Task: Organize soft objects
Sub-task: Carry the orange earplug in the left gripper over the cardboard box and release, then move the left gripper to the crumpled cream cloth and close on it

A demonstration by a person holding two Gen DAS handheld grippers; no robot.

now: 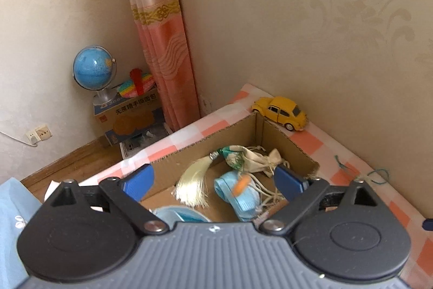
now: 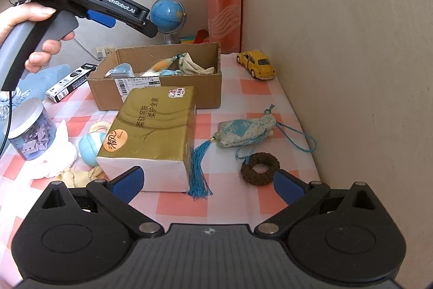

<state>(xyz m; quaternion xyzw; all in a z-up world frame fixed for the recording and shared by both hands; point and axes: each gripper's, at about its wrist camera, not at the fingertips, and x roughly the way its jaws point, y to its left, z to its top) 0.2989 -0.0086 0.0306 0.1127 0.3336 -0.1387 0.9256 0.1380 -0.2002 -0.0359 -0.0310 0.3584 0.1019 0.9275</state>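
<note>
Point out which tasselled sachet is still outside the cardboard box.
The blue sachet with the blue tassel, lying on the checked cloth; the cream-tasselled one is inside the box.

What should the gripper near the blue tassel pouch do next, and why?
Probably the right hand-held gripper should ease forward over the blue tassel sachet to grasp it. Its jaws stand open and empty, the soft sachet lies on the checked cloth just ahead, and similar pouches already sit in the cardboard box.
</note>
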